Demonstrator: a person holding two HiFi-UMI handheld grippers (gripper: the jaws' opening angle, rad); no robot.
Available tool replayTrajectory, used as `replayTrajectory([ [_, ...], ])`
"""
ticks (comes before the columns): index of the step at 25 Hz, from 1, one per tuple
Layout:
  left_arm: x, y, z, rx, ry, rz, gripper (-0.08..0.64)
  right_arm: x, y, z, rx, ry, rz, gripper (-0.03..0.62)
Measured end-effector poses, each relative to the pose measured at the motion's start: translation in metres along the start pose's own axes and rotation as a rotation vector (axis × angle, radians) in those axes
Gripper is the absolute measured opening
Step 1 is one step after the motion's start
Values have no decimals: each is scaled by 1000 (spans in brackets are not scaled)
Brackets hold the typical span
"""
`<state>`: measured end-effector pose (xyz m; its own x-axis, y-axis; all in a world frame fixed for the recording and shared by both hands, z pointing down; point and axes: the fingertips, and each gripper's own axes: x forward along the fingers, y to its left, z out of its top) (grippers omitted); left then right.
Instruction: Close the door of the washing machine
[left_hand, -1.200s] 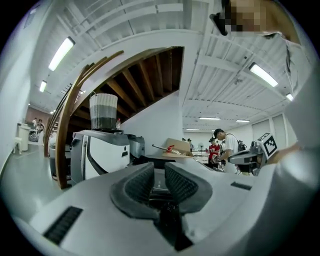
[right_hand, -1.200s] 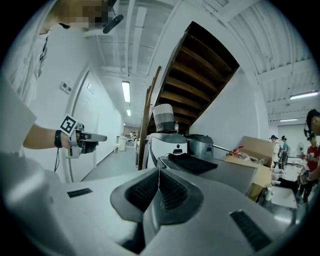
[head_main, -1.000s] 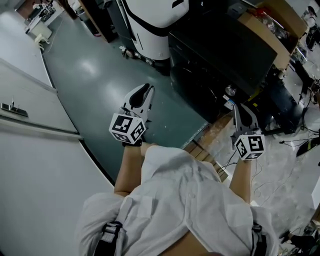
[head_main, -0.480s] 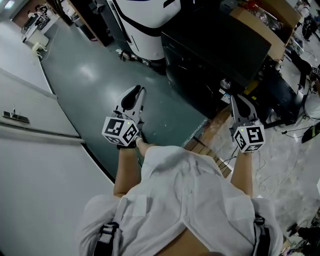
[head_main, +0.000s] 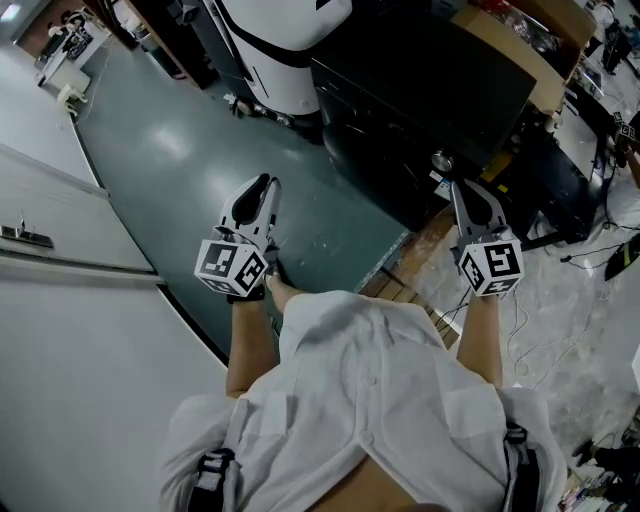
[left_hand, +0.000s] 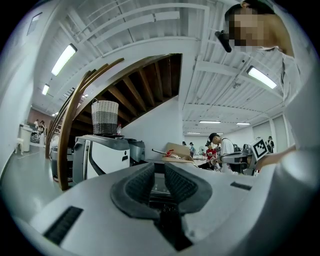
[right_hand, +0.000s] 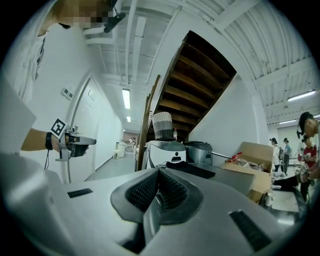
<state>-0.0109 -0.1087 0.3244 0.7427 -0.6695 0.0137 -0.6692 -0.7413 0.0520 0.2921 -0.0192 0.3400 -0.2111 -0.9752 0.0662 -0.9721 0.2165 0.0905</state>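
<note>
Standing near white machine (head_main: 285, 45): my left gripper (head_main: 267, 184) barely parted, right gripper (head_main: 456, 190) closed, both empty. Door unseen; probably light, hinged; I'd push its rim.

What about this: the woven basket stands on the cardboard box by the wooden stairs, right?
Not quite. The woven basket stands on the white machine, not on the cardboard box, by the wooden stairs; the left gripper view shows it.
</note>
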Motion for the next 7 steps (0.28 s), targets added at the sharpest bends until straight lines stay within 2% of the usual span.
replayTrajectory([
  [7, 4, -4, -1, -12, 1, -1, 71, -4, -4, -1, -5, 1, 3, 26],
])
